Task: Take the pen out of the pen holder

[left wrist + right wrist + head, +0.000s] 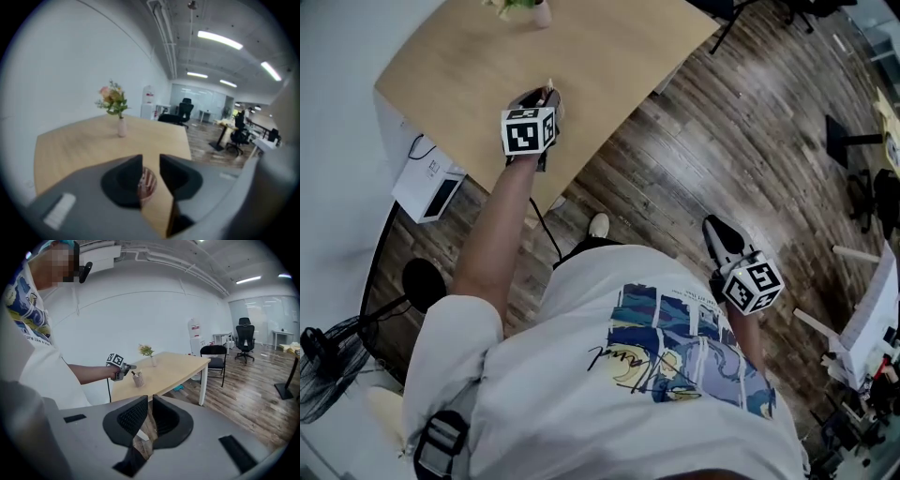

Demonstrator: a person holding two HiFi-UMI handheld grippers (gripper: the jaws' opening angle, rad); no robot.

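The pen holder (138, 380), a small striped cup with pens (136, 373) sticking out of it, stands near the front edge of the wooden table (178, 369). My left gripper (133, 366) hovers just behind and above it, close to the pen tops. In the left gripper view the left gripper (150, 164) is open, and the striped cup (148, 182) shows in the gap, low down. From the head view the left gripper (546, 94) hides the cup; only a pen tip (549, 85) shows. My right gripper (150, 411) hangs over the floor away from the table, its jaws a narrow gap apart and empty.
A small vase of flowers (121, 126) stands further back on the table (487, 56). A black chair (213, 357) sits at the table's far side. On the floor beside the table are a white box (427, 183) with a cable and a fan (328, 361).
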